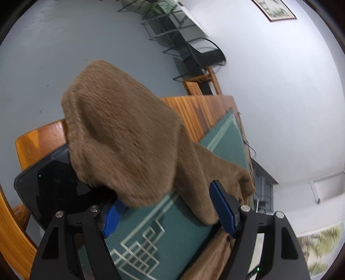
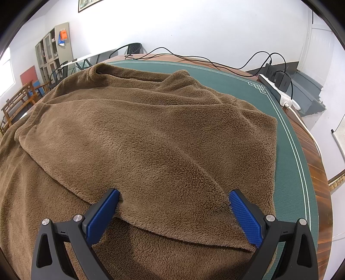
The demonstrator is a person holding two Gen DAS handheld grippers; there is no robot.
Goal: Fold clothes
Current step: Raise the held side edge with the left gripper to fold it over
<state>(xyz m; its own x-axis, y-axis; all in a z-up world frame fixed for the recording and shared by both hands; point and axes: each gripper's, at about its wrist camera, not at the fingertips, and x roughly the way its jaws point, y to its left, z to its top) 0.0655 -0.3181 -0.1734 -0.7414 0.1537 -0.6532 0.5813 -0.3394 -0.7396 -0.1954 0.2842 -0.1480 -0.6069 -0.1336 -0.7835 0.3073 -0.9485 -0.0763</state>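
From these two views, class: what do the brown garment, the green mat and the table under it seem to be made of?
Brown garment: likely a fleece or plush knit, matte; a short fuzzy pile covers it.
Green mat: probably a woven or rubbery textile, matte; fine ribbed texture with pale printed border lines.
Table: wood or wood veneer, glossy; reddish grain stripes catch the light.

place: office or meeting room | signs: filing cabinet (image 2: pixel 46 57); stacked chairs (image 1: pixel 179 32); long wooden table (image 1: pixel 200 112) with green mat (image 2: pixel 291 163); power strip (image 2: pixel 278 90); framed picture (image 1: pixel 275 9)
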